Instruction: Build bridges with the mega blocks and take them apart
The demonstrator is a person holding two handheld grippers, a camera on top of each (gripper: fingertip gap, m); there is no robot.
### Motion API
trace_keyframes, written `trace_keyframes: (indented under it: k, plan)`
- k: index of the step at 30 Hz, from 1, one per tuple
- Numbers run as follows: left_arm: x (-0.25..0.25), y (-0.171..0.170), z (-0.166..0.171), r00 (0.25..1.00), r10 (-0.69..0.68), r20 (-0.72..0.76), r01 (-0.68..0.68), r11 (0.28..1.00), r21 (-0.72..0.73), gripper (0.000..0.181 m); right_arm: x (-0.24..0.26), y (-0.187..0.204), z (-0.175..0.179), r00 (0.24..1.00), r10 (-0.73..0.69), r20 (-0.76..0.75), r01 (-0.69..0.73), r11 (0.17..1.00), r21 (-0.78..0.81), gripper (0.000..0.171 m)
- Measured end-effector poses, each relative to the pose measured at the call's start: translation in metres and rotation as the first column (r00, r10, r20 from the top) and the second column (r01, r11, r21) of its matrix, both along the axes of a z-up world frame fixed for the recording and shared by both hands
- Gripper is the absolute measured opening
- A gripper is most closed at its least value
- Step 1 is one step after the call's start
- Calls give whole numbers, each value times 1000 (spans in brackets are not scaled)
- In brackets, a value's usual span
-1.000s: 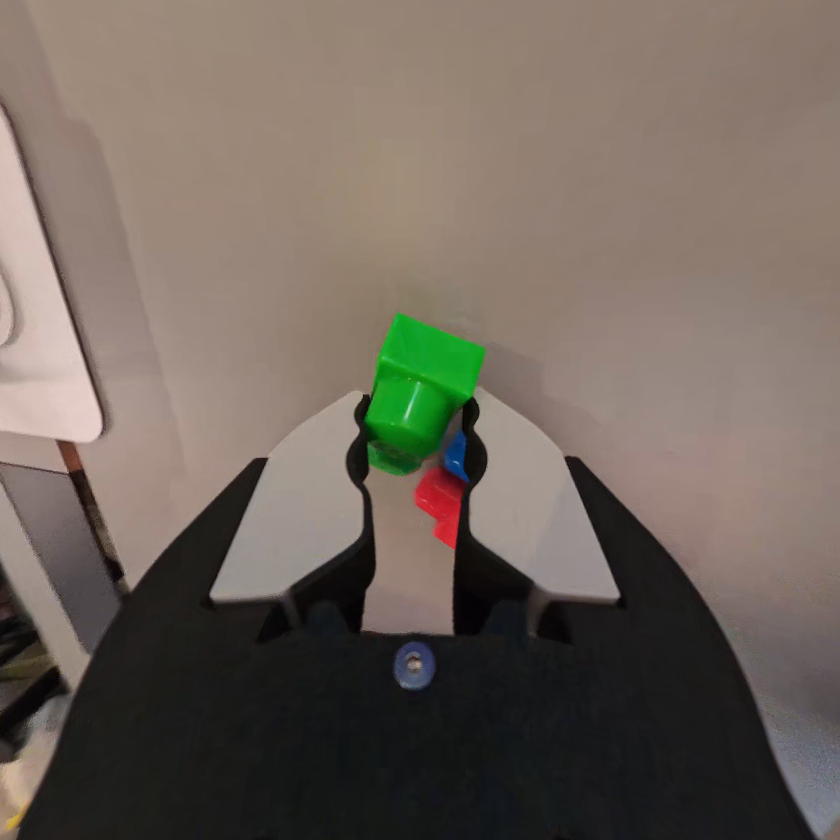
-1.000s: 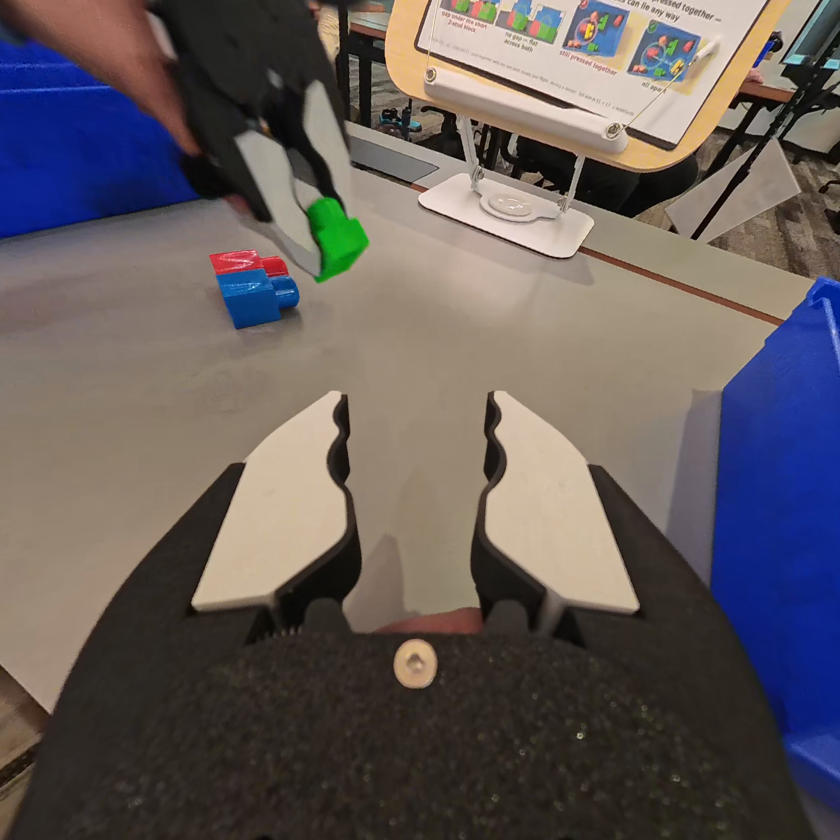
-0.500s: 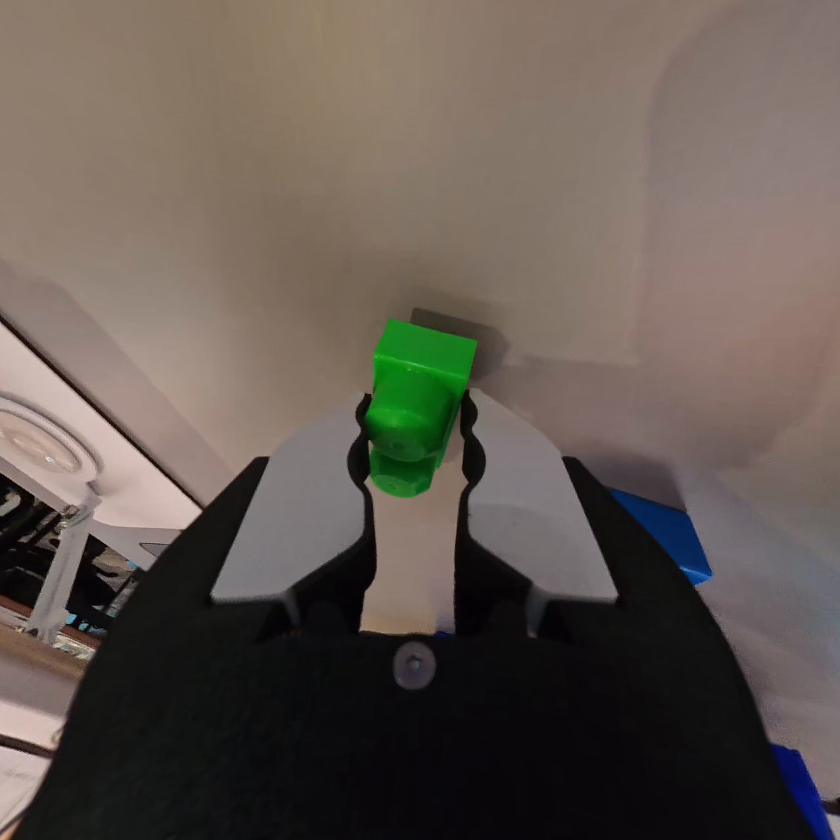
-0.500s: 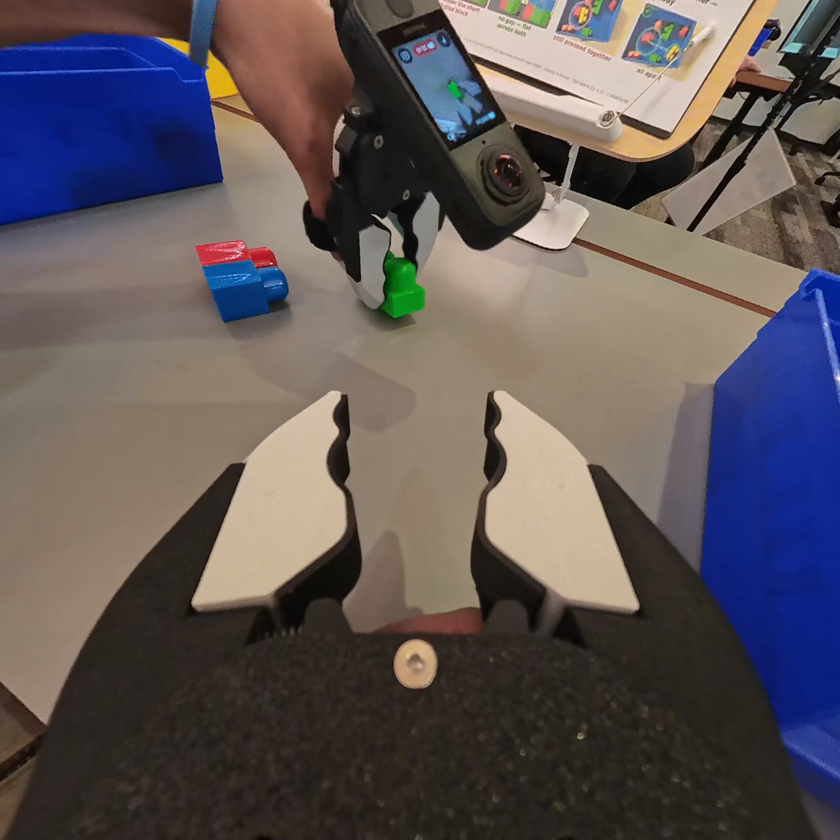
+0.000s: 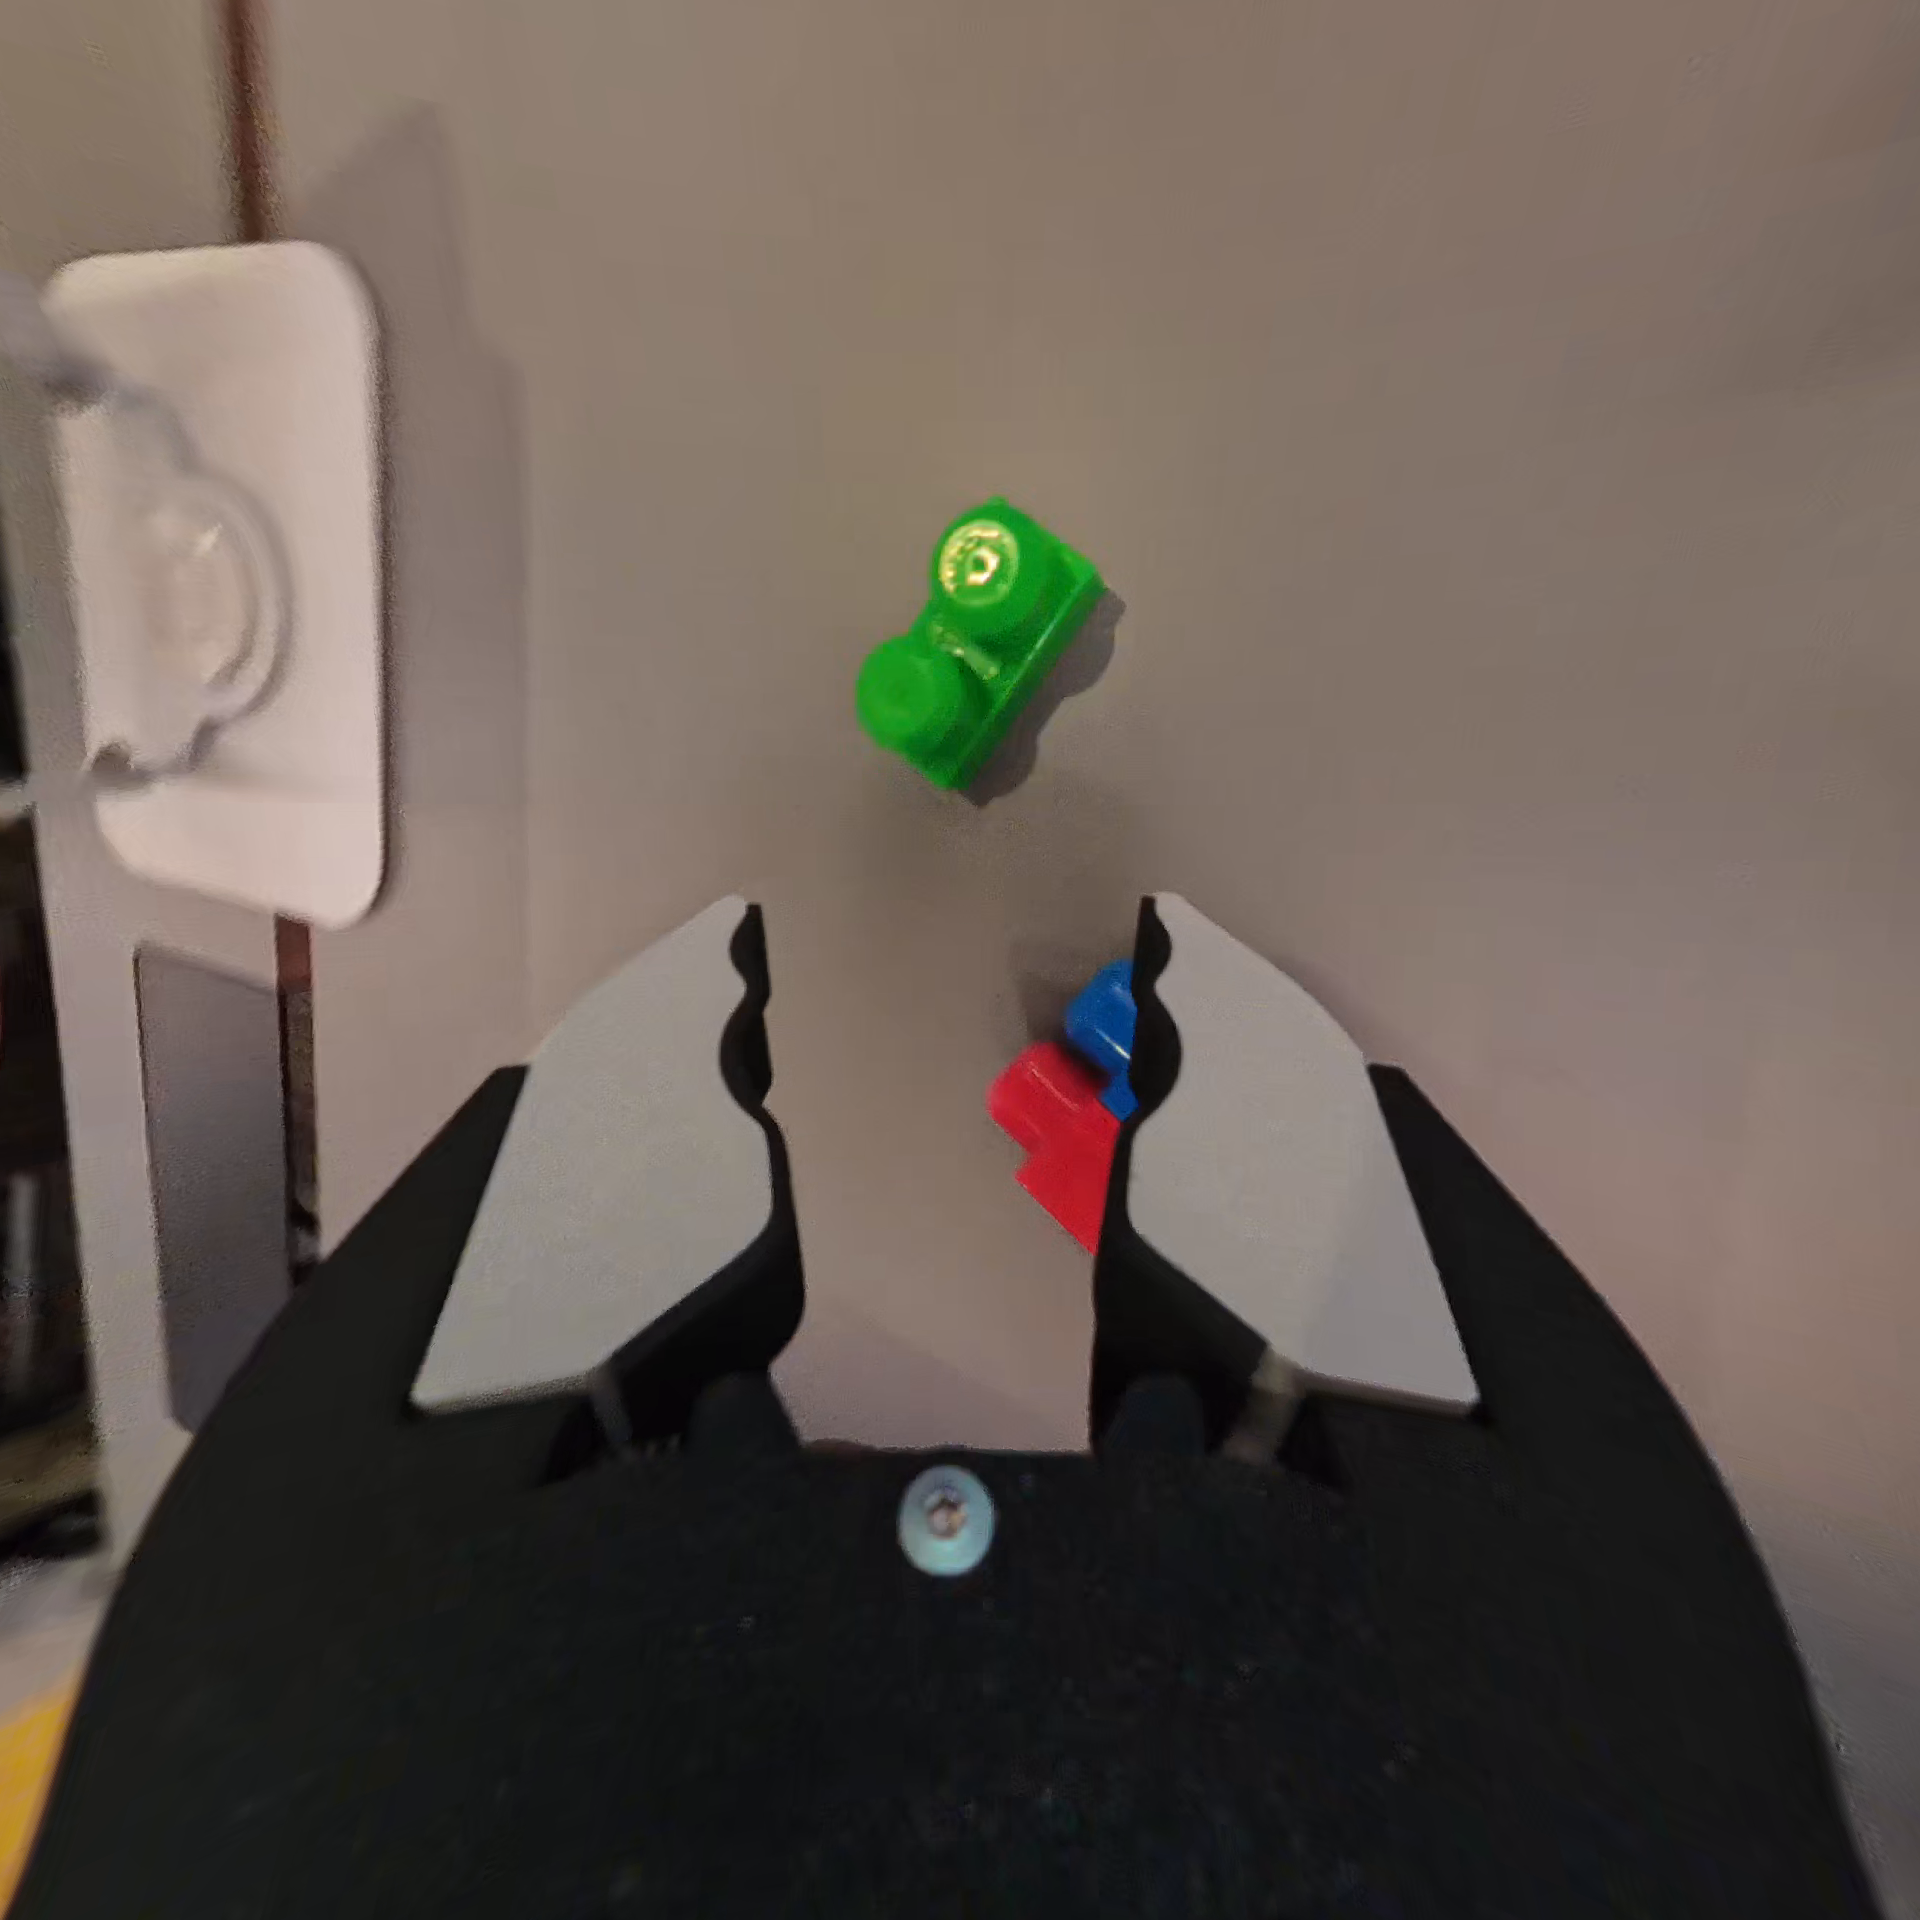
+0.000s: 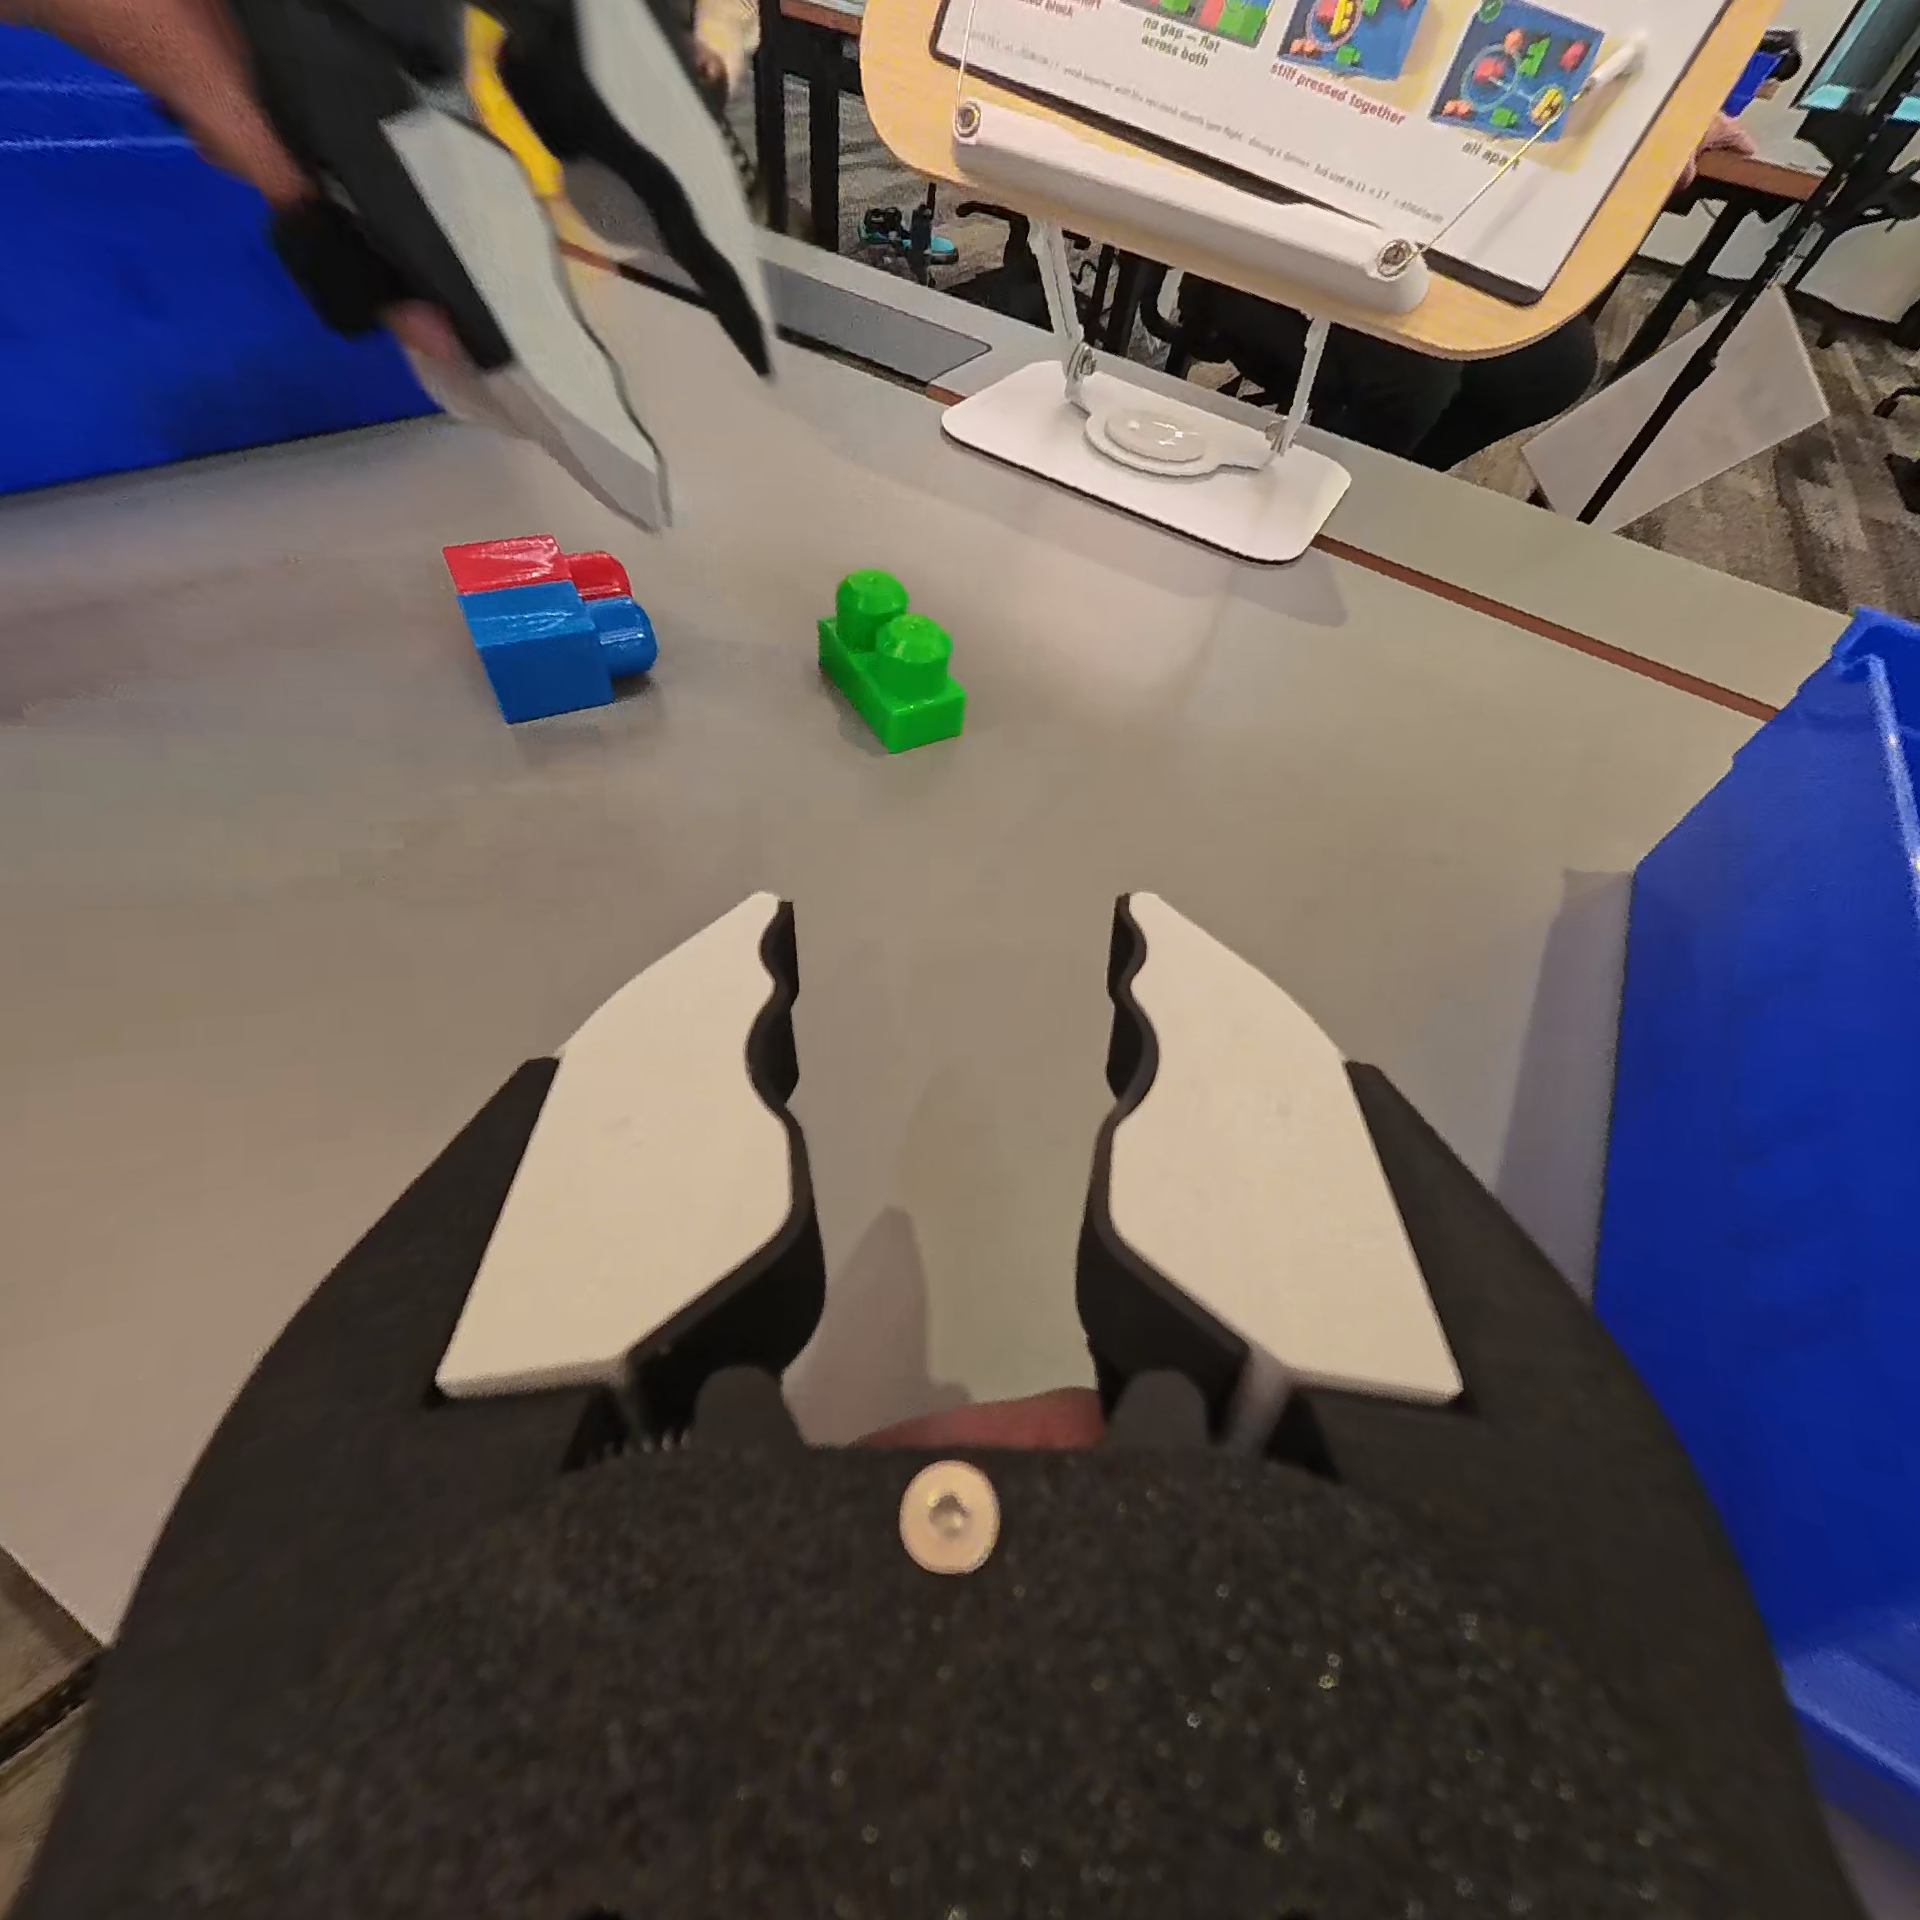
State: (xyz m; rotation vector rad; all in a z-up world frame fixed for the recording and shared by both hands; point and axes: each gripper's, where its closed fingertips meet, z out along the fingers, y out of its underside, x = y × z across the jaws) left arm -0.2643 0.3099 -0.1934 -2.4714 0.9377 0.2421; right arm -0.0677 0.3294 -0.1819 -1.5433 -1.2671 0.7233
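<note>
- Left gripper (image 5: 945, 914): jaws spread apart, nothing between them. In the right wrist view it hangs above the grey table (image 6: 1143, 790) at about 11 o'clock, blurred, with the person's hand (image 6: 239, 114) behind it.
- Right gripper (image 6: 948, 909): jaws parted and empty, held low over the near part of the table.
- Green block (image 6: 891, 661): two studs, standing upright on the table, free of both grippers. In the right wrist view it lies at 12 o'clock from the right gripper, well ahead of the fingertips. In the left wrist view it lies at 12 o'clock, beyond the fingertips.
- Blue block (image 6: 551, 649) and red block (image 6: 520, 566): lying on their sides, touching each other, studs pointing toward the green block. They sit at 9 o'clock from the green block, near but apart.
- Blue bin (image 6: 1766, 1143): at 3 o'clock in the right wrist view, beside the right gripper.
- Instruction board on a white stand (image 6: 1143, 457): at 1 o'clock, at the table's far edge.
- Second blue bin (image 6: 135, 332): at 10 o'clock, behind the left gripper.
</note>
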Motion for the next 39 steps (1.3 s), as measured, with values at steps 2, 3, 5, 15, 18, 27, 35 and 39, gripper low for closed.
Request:
trace_keyframes:
  k: [2,3,5,15,18,27,35,39]
  plan:
    - [1,-27,14,983,129,127,-144,983,114,75,-1,0,-1,1000,-1,7,1,1000,12,58]
    - [3,-41,19,961,195,196,-229,959,167,77,-1,0,-2,1000,-2,12,2,1000,17,58]
    - [7,-70,20,891,321,320,-405,882,242,83,-1,1,-4,1000,-4,20,3,1000,20,58]
    - [36,-174,-6,581,556,594,-814,399,422,90,-7,-1,-14,999,4,35,-4,1000,3,57]
    - [36,-187,-6,605,577,549,-790,350,503,84,-9,-4,-15,999,11,38,-11,1000,0,57]
    - [38,-168,-24,582,557,593,-811,454,369,81,-9,-8,-13,999,13,35,-13,1000,7,57]
    - [11,-109,-49,628,584,514,-765,585,270,71,-6,-4,-10,1000,7,26,-7,1000,5,57]
    - [-2,-91,-60,621,614,488,-766,608,209,57,-4,-1,-10,1000,1,21,-1,1000,0,57]
